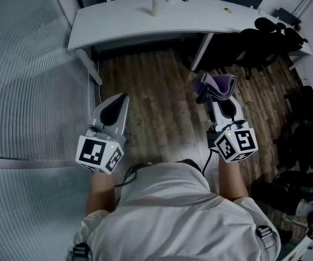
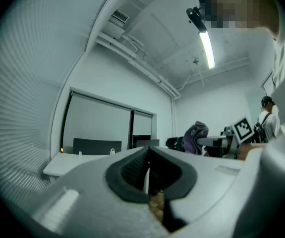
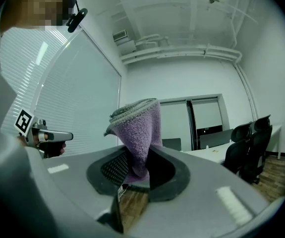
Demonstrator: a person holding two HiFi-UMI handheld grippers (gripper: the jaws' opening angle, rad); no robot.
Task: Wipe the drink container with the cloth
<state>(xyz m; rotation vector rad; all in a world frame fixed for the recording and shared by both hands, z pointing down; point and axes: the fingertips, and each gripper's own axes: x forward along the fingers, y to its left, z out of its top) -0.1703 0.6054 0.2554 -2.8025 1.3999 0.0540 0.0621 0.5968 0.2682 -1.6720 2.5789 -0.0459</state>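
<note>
Head view, steeply downward: nearest, a pale-shirted torso (image 1: 172, 211) and two forearms stretched forward over a wooden floor (image 1: 161, 91), each ending in a gripper with a square-marker cube at its rear. Just beyond, left gripper (image 1: 124, 97) pinched fully together on nothing, right gripper (image 1: 217, 99) clamped on a folded purple cloth (image 1: 217, 85) bunched out past its jaws. Farthest, a white table (image 1: 118, 20) with a small pale drink container (image 1: 157, 6) standing upright on it, well apart from both grippers, and dark office chairs (image 1: 259, 42) at right.
</note>
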